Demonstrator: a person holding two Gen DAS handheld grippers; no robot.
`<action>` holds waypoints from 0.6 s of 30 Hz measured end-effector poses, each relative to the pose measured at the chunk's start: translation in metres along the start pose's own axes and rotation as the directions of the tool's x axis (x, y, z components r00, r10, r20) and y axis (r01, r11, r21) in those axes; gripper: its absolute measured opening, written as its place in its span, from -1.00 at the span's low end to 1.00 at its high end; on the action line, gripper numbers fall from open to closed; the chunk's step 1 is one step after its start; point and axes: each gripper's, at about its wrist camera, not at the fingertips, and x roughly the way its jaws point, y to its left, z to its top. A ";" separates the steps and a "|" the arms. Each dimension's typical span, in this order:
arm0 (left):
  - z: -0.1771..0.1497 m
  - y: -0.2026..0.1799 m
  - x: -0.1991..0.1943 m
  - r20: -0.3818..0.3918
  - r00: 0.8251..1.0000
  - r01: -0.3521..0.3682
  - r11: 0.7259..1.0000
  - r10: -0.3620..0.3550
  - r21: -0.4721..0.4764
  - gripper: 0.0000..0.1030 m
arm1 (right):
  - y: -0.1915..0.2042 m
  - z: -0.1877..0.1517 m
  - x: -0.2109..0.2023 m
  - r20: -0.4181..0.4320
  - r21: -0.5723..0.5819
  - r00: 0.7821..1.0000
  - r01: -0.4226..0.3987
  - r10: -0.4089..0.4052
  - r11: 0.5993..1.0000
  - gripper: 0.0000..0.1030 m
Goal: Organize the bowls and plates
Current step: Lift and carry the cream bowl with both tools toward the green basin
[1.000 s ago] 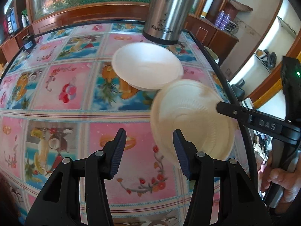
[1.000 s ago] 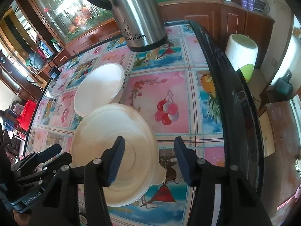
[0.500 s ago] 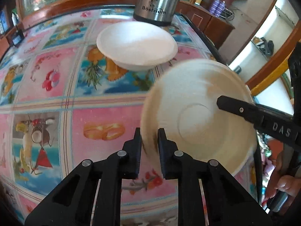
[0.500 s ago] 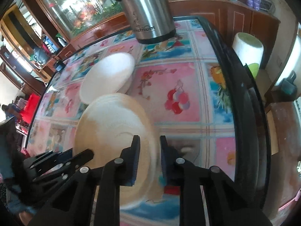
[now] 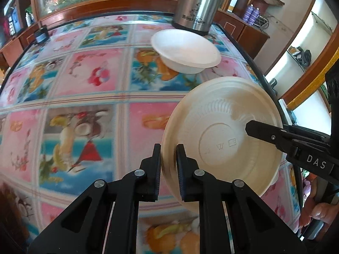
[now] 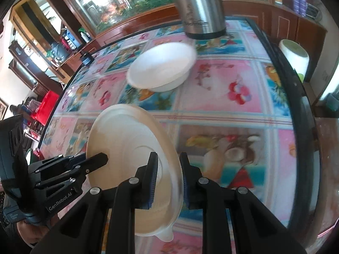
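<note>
Left gripper [image 5: 168, 167]: clamped on cream plate's [image 5: 222, 141] left rim, plate tilted above table [image 5: 84, 84]. Right gripper [image 6: 168, 175]: pinching opposite rim. White bowl [image 5: 185, 51]: farther off, before steel flask [image 5: 198, 2]. Risk: thin rim buckling, slipping out; uneven pull twisting plate.

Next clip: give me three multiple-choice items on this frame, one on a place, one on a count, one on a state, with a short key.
1. Where does the white bowl stand?
A. In front of the steel flask
B. On the floor
C. On a shelf

2. How many grippers grip the cream plate?
A. None
B. One
C. Two

3. How is the cream plate held?
A. Flat on the table
B. Tilted, off the table
C. Inside the bowl

Key: A, bowl sits at the flask's base; C, left gripper and right gripper both clamp its rim; B, it is lifted on edge.
</note>
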 end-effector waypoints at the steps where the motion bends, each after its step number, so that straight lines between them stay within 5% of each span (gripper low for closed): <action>1: -0.003 0.004 -0.003 0.003 1.000 -0.005 1.000 0.005 -0.001 -0.75 | 0.005 -0.002 0.000 -0.001 -0.005 1.000 -0.001 0.001 1.000 -0.58; 18: -0.034 0.072 -0.054 0.042 0.998 -0.054 0.996 0.057 -0.074 -0.75 | 0.085 -0.014 0.016 -0.032 -0.087 0.998 -0.059 0.056 0.995 -0.55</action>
